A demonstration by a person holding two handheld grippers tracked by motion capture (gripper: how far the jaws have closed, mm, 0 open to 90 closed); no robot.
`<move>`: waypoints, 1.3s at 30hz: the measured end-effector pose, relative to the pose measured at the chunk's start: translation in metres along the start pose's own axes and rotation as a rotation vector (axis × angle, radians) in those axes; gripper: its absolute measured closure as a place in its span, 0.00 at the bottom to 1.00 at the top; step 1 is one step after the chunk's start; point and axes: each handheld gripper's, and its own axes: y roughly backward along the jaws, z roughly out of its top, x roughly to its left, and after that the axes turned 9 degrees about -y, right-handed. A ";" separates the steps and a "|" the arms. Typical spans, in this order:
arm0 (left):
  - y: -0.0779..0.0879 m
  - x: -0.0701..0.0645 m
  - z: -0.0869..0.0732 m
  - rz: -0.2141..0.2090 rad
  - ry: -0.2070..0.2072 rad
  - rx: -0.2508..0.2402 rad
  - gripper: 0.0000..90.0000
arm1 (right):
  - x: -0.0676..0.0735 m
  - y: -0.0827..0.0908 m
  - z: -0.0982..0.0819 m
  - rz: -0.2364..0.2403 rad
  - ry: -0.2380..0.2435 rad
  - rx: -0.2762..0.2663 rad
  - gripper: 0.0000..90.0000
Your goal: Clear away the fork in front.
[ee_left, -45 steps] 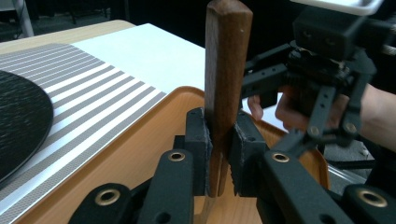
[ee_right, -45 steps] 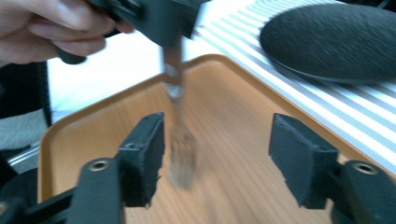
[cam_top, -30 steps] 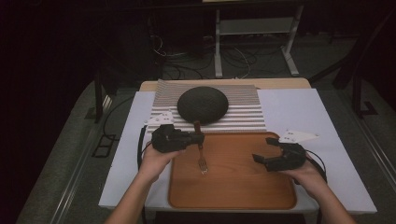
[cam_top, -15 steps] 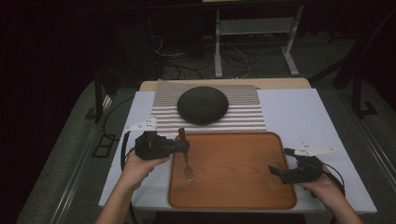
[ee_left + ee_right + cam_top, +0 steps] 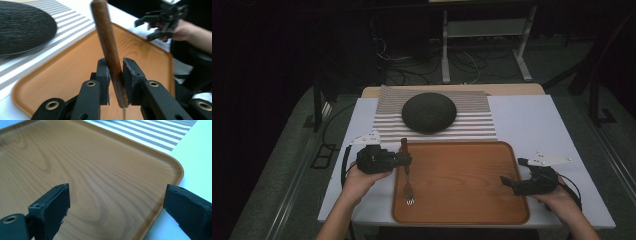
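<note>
My left gripper (image 5: 404, 159) sits at the left edge of the wooden tray (image 5: 462, 200), its jaws either side of the fork's (image 5: 406, 170) brown handle. They have just been easing apart, and in the left gripper view I see a thin gap beside the handle, so the grip looks released. The fork lies on the tray, tines toward me. My right gripper (image 5: 508, 181) rests at the tray's right edge, jaws spread wide with nothing between them.

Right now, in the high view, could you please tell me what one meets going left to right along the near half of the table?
Left gripper → wooden-handled metal fork → orange-brown wooden tray → right gripper.
</note>
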 end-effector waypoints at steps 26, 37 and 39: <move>-0.056 0.021 -0.036 0.057 0.092 0.194 0.73 | 0.001 -0.004 0.001 0.007 0.016 0.008 0.08; -0.062 0.022 -0.040 0.069 0.094 0.239 0.69 | 0.000 -0.003 0.001 0.006 0.014 0.008 0.08; -0.061 0.022 -0.040 0.072 0.094 0.234 0.69 | 0.000 -0.003 0.002 0.007 0.016 0.007 0.08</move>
